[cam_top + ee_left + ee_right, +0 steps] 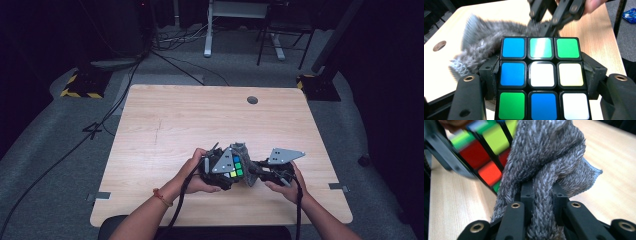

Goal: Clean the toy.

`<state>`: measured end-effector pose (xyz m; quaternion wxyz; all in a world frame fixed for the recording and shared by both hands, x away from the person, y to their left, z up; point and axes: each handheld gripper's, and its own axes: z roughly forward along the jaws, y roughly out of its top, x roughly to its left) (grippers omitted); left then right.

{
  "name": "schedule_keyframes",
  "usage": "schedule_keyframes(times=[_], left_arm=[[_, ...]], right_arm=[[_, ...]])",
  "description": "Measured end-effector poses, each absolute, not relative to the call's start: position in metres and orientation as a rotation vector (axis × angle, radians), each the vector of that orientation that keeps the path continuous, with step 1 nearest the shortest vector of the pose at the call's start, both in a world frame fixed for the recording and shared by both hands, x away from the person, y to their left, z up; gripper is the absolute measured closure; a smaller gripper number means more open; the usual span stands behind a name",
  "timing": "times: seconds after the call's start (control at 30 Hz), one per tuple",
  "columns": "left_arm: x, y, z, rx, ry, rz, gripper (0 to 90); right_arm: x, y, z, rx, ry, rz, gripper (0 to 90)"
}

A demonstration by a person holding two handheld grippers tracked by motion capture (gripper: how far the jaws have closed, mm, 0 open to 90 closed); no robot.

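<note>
Gripping the puzzle cube above the table, the left gripper risks losing it if the right gripper, jaws pinched on the grey cloth beside the cube, rubs hard.

Cube left, cloth touching its right side, prob. above table's near edge.

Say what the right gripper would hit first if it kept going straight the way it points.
Probably the cube. The right gripper, shut on the grey cloth, points at it, with the cloth bunched between; depth is unclear.
</note>
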<state>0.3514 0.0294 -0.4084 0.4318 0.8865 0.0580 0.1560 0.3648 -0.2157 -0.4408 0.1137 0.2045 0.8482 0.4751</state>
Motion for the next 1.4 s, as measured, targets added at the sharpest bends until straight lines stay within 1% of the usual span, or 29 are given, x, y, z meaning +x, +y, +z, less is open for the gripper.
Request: schedule_keyframes(times=[0.23,0.3,0.37,0.53,0.7,1.1,1.3,1.4], left_arm=[[0.354,0.037,-0.403,2.162,0.155,0.374,33.5],[0.353,0.037,-0.405,2.158,0.156,0.376,33.4],[0.355,0.038,-0.405,2.134,0.160,0.346,33.3],[0.359,0.045,-0.404,2.098,0.172,0.272,32.9],[0.358,0.047,-0.403,2.099,0.163,0.264,32.7],[0.360,0.043,-0.411,2.185,0.175,0.284,32.1],[0.359,0.034,-0.420,2.268,0.168,0.356,32.4],[0.360,0.034,-0.421,2.267,0.178,0.342,32.7]], right_arm=[[0.364,-0.211,-0.449,0.576,2.577,1.389,76.6],[0.365,-0.211,-0.450,0.590,2.582,1.432,76.4],[0.366,-0.214,-0.449,0.583,2.582,1.523,76.5],[0.364,-0.219,-0.445,0.568,2.552,1.602,76.7],[0.362,-0.222,-0.442,0.544,2.530,1.658,76.7],[0.363,-0.226,-0.440,0.554,2.508,1.698,77.0],[0.360,-0.223,-0.434,0.545,2.479,1.689,77.1],[0.361,-0.223,-0.435,0.551,2.477,1.670,77.0]])
